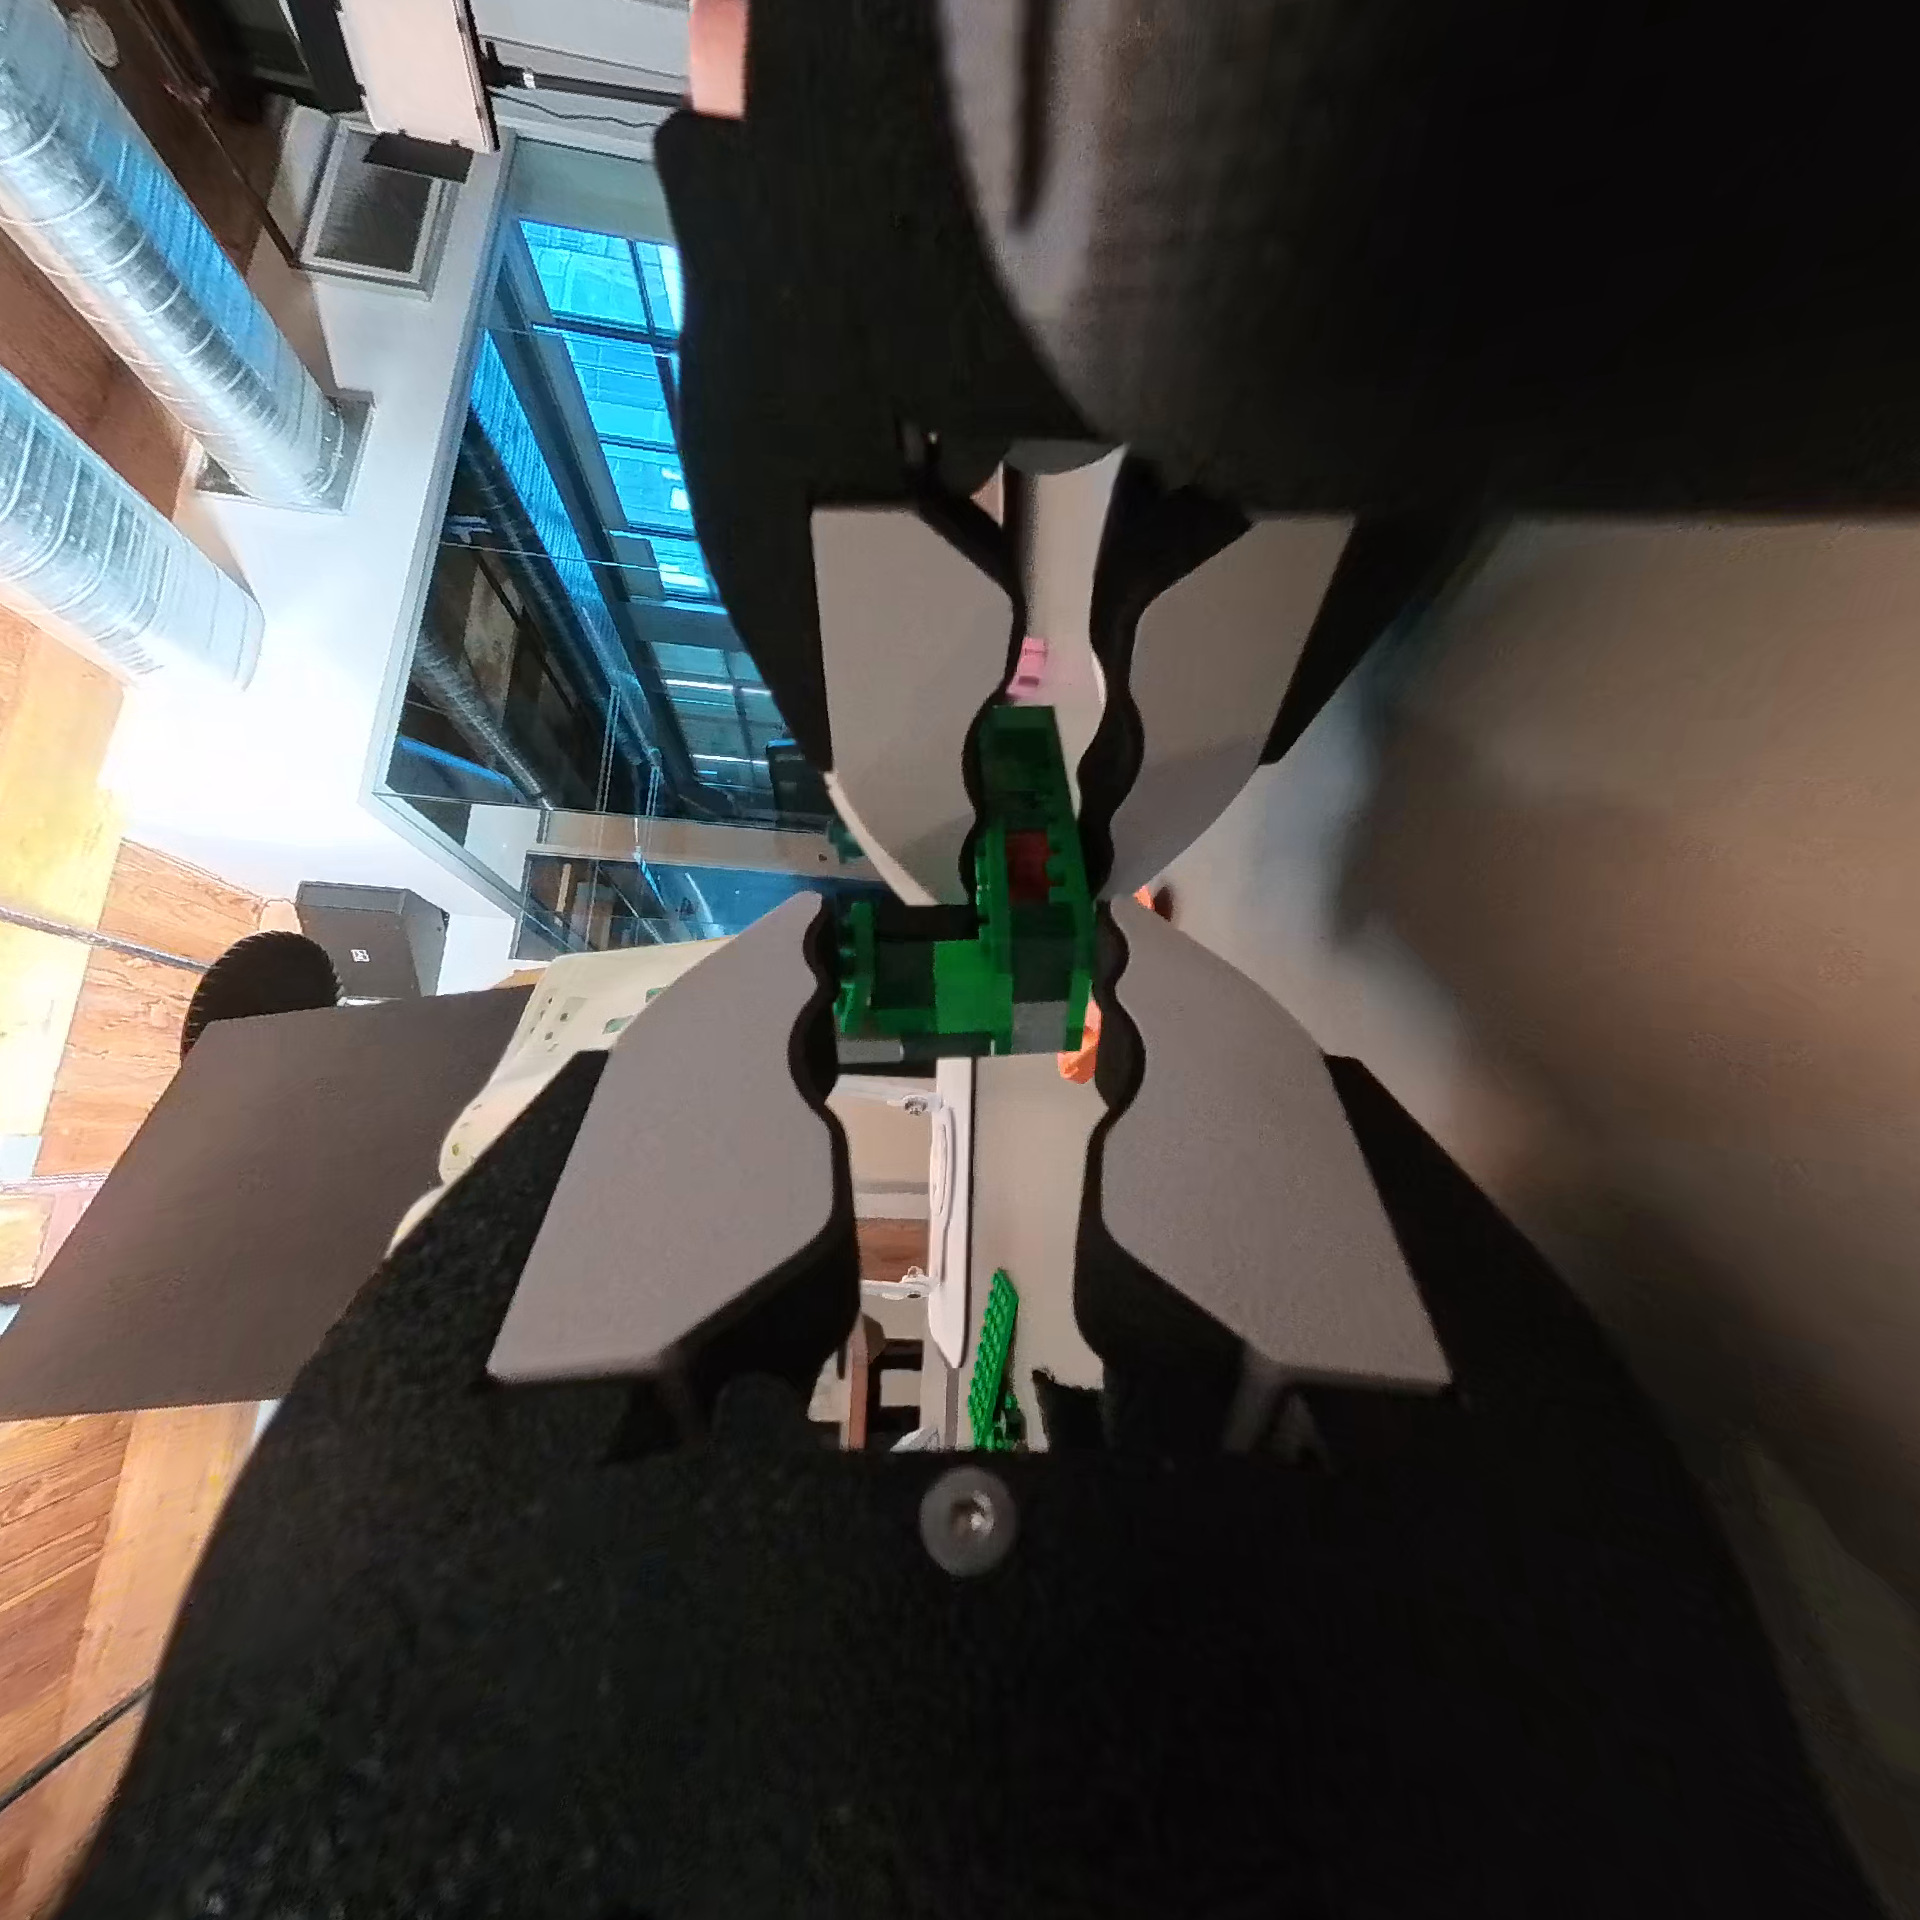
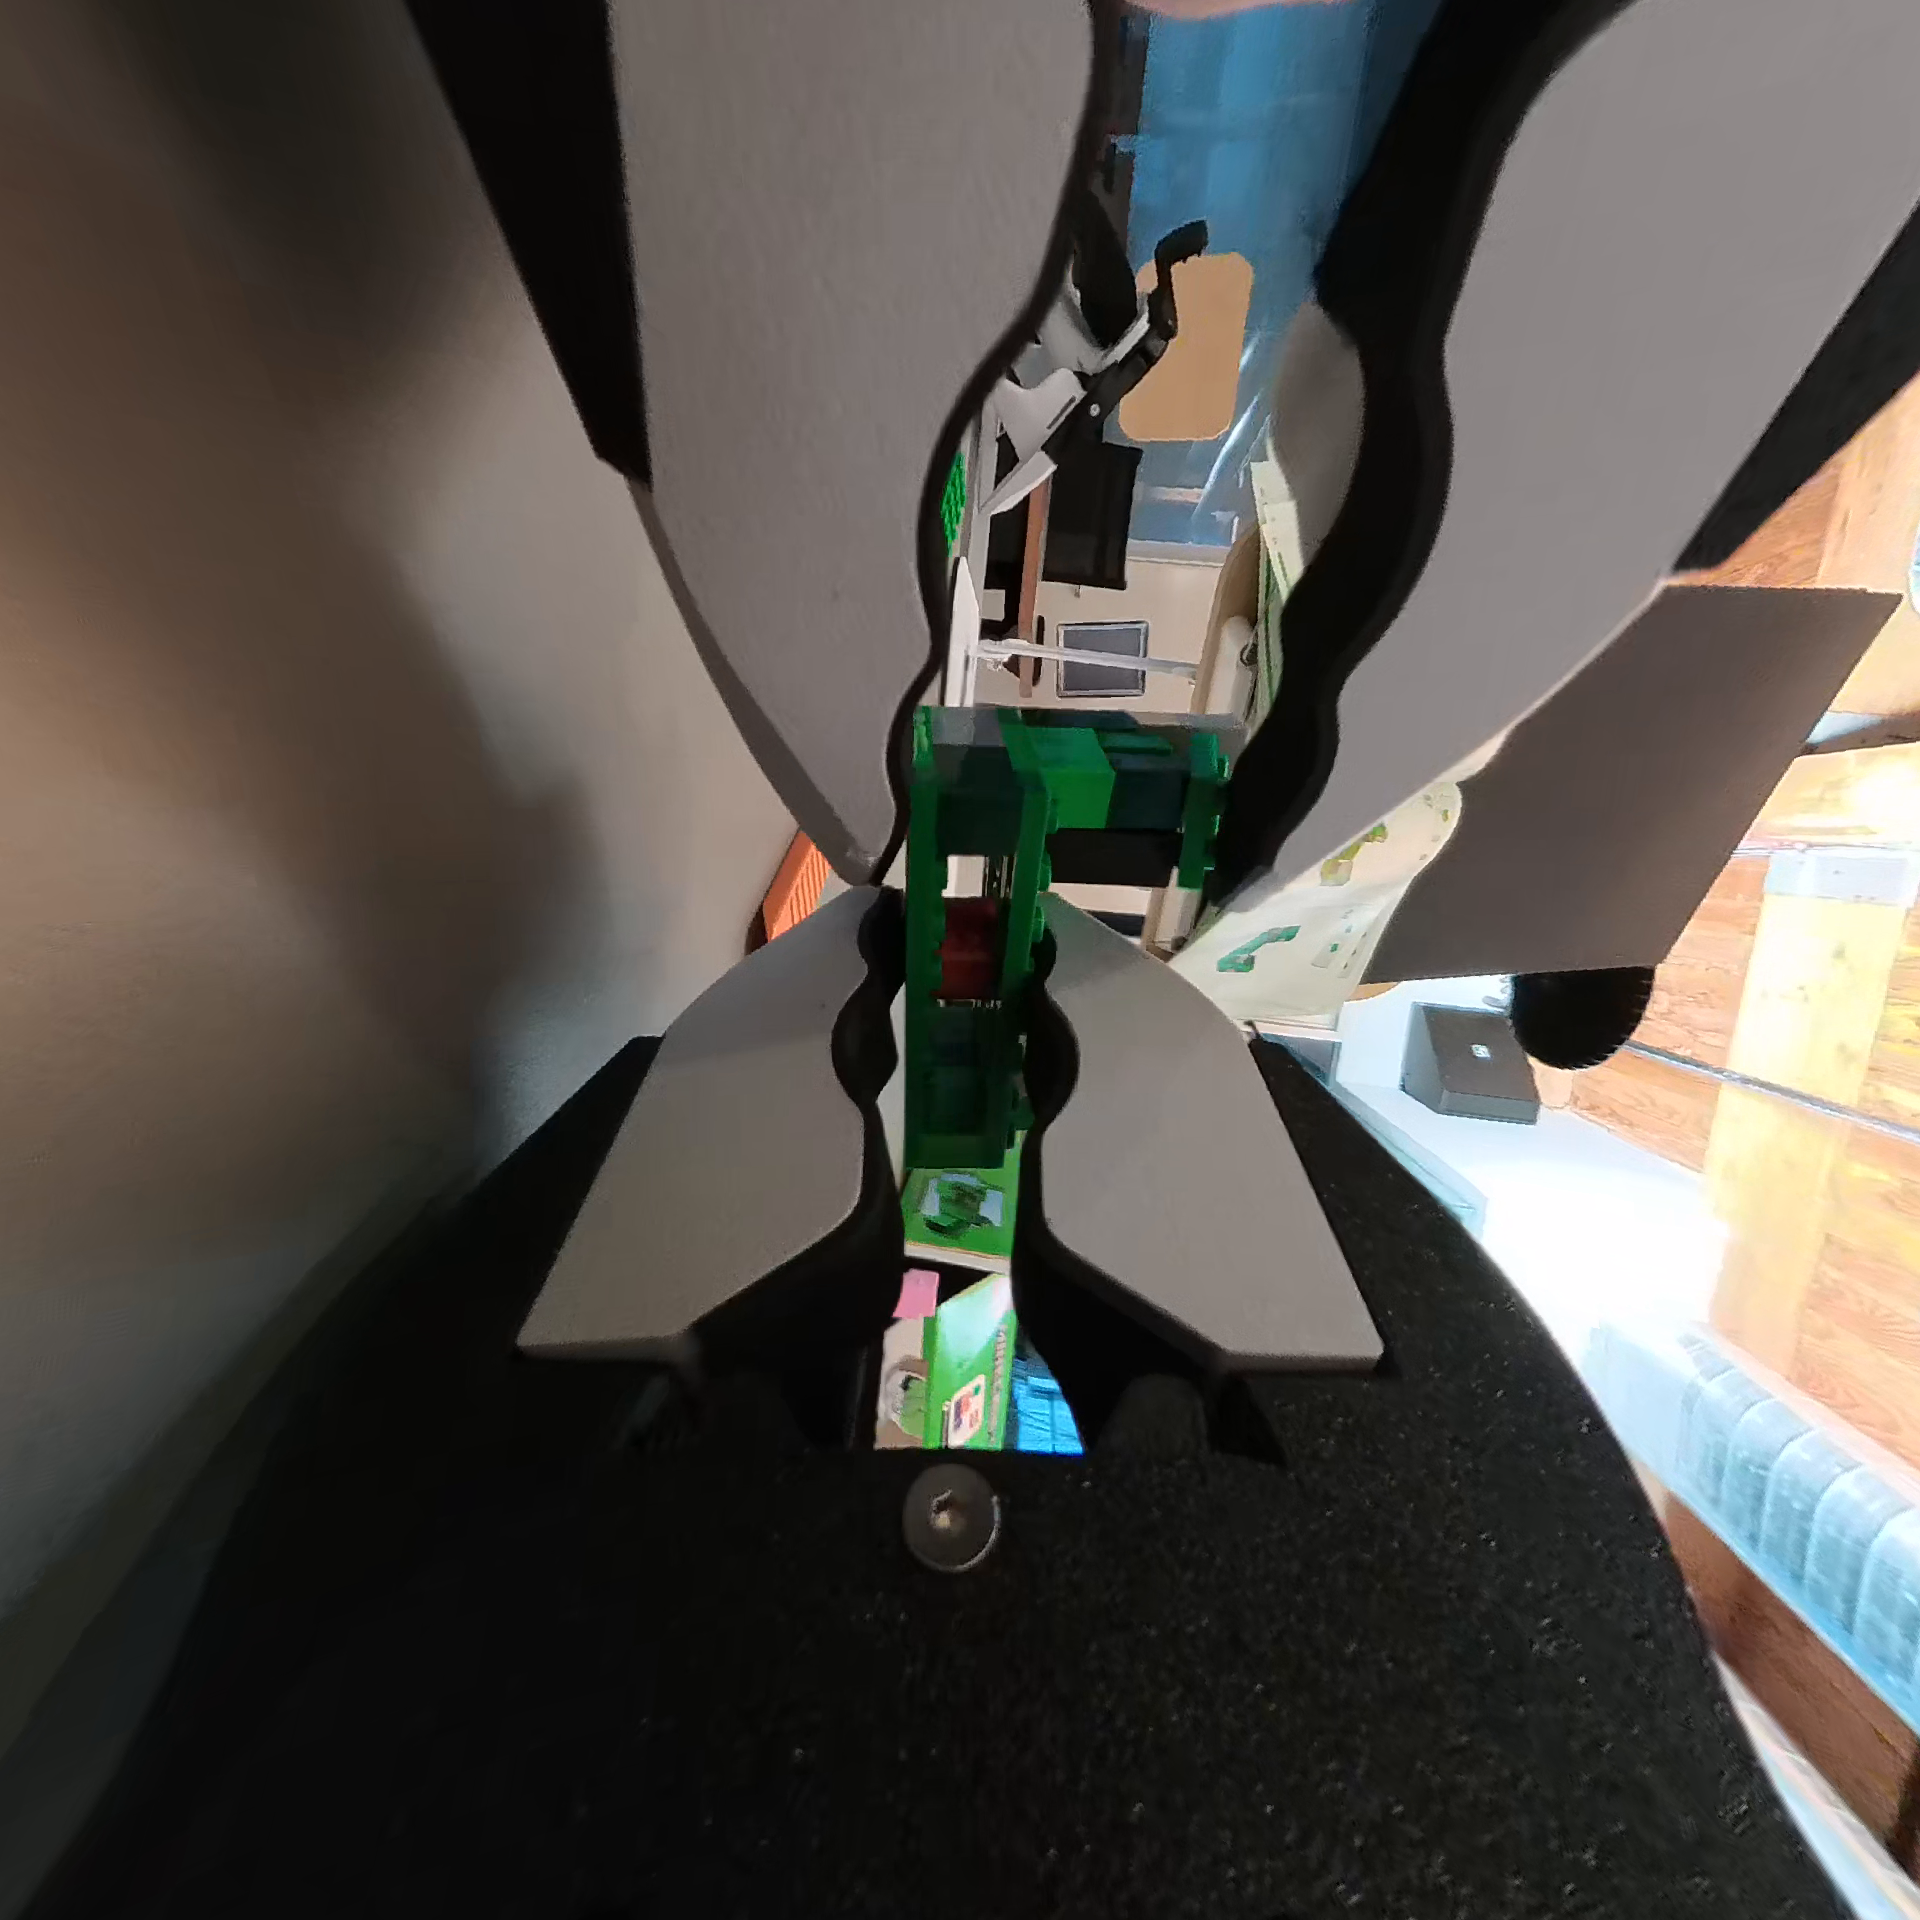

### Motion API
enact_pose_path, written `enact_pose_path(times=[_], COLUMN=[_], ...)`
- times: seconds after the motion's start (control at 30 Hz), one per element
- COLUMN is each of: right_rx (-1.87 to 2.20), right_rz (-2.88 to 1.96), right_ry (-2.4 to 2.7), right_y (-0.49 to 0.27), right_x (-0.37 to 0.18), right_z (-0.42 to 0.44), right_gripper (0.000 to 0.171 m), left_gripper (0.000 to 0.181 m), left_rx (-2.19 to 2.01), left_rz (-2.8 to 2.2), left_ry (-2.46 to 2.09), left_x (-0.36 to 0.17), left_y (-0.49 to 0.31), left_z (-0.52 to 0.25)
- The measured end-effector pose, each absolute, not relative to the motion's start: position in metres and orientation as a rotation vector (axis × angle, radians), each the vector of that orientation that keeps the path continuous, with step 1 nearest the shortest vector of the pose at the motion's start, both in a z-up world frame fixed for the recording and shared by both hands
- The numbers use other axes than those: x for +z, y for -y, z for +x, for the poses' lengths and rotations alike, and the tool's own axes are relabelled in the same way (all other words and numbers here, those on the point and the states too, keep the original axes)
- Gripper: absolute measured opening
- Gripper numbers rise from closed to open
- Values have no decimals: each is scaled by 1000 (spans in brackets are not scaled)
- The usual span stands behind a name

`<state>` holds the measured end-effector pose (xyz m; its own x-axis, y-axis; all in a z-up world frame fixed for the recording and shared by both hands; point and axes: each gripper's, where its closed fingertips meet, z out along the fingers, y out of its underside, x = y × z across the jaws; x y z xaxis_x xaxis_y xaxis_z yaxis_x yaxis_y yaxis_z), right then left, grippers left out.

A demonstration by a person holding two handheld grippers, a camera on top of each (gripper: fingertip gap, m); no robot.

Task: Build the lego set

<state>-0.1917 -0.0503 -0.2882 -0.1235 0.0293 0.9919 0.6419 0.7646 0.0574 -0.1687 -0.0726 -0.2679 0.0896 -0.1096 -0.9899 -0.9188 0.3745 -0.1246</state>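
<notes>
A green L-shaped lego assembly (image 1: 966, 977) with dark green, black and grey bricks and a red brick inside is held in the air between both grippers, which face each other. My left gripper (image 1: 961, 966) is shut on its wide end. My right gripper (image 1: 1013, 883) comes in from the top of the left wrist view. In the right wrist view my right gripper (image 2: 961, 966) is shut on the narrow leg of the assembly (image 2: 971, 894). The left gripper (image 2: 1049, 873) clamps the far crossbar there.
The views are turned sideways, with the pale table (image 1: 1558, 883) at one side. On it lie a green plate (image 1: 992, 1340), a pink brick (image 1: 1032, 665) and an orange piece (image 1: 1081, 1049). An instruction booklet (image 2: 1299, 935) and a green lego box (image 2: 966, 1382) are nearby.
</notes>
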Motion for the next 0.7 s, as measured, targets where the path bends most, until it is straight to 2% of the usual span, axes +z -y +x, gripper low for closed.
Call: enact_pose_path(times=[0.33, 0.47, 0.6, 0.7], right_rx=[-549, -523, -479, -495], right_rz=[-565, -592, -626, -613], right_ry=[1648, 1639, 1644, 1663], right_y=[52, 51, 47, 47], right_x=[-294, -293, -296, -301], right_z=[-192, -192, -191, -191], right_gripper=[21, 24, 23, 23], left_gripper=[45, 17, 18, 29], left_rx=[774, 757, 697, 710], left_rz=[-1083, -1097, -1127, -1111], left_ry=[-1376, -1415, -1375, -1373], left_x=[-271, -280, -284, -285], left_y=[73, 79, 78, 79], left_z=[-169, -166, -166, -167])
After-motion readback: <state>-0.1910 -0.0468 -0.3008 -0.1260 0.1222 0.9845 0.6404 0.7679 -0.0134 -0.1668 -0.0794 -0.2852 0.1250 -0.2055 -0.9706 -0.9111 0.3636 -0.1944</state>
